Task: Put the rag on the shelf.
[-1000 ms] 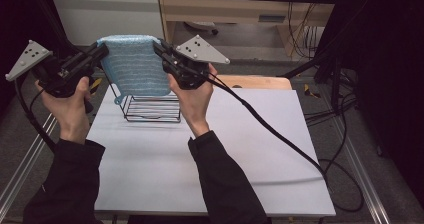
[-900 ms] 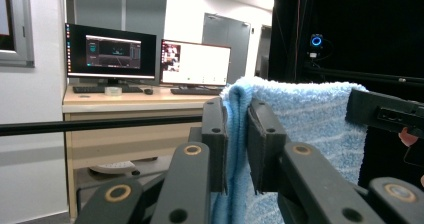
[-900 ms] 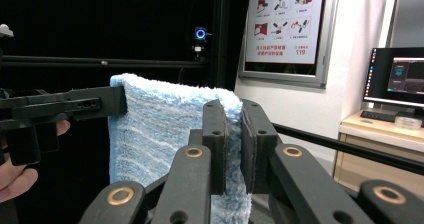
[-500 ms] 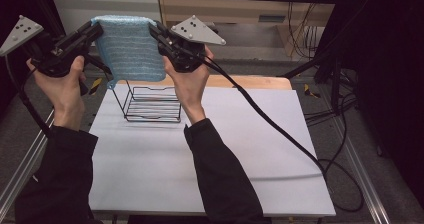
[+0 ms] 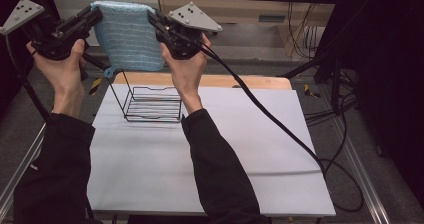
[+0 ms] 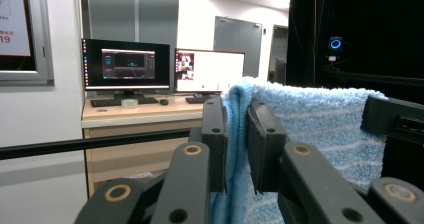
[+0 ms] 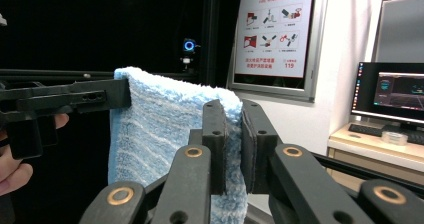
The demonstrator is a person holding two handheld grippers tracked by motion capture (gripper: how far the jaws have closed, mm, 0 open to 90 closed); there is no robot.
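A light blue striped towel (image 5: pixel 127 36) hangs spread out in the air above the far end of the table, held by its two top corners. My left gripper (image 5: pixel 97 15) is shut on the towel's left top corner, my right gripper (image 5: pixel 151 17) on its right top corner. In the left gripper view the towel (image 6: pixel 320 129) is pinched between the two black jaws, and the other gripper clamps its far corner. The right gripper view shows the same towel (image 7: pixel 155 129) pressed between its jaws. Below the cloth a black wire basket (image 5: pixel 150 104) stands on the white table (image 5: pixel 240 149).
A thick black cable (image 5: pixel 270 119) trails from the right gripper across the table to its right edge. A wooden board (image 5: pixel 240 81) lies along the table's far edge. Desks with monitors (image 6: pixel 127 66) stand beyond. Dark frame posts and cables flank the table's right side.
Both hands have risen and lifted the towel clear of the wire basket, which now stands uncovered on the table. Both grippers stay shut on the towel's corners.
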